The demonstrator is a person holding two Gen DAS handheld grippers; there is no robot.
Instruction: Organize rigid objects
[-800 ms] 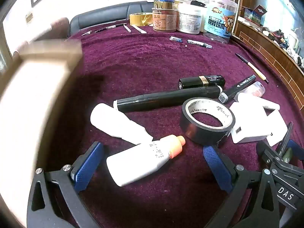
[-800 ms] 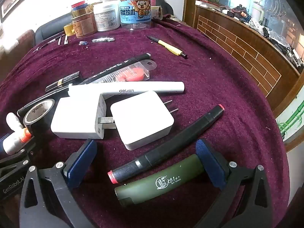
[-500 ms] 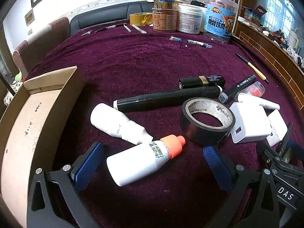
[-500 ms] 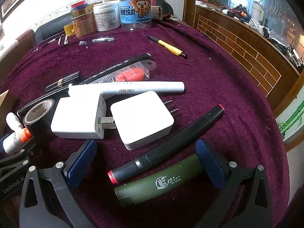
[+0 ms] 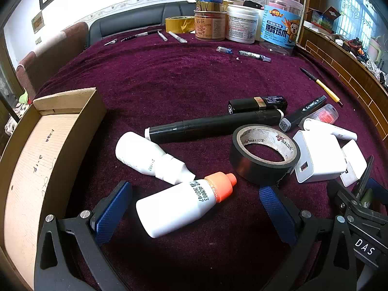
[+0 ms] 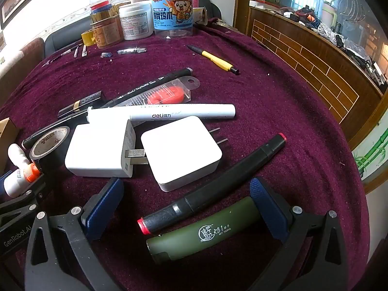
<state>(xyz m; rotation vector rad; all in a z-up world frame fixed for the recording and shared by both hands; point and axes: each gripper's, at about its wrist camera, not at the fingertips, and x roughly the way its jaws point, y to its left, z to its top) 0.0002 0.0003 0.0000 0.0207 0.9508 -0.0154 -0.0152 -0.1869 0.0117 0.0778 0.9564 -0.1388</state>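
My left gripper is open, its fingers either side of a white bottle with an orange cap lying on the purple cloth. A second white bottle, a black marker and a black tape roll lie just beyond. An open cardboard box sits at the left. My right gripper is open around a green case and a black marker with red ends. Two white chargers and a white pen lie ahead.
Jars and tubs and a yellow tape roll stand at the far edge. A yellow pencil, a lipstick case and a packaged red item lie on the cloth. A wooden counter runs along the right.
The cardboard box came into place at the left in the left wrist view, blurred at first and now still. Both grippers and the objects have not moved.
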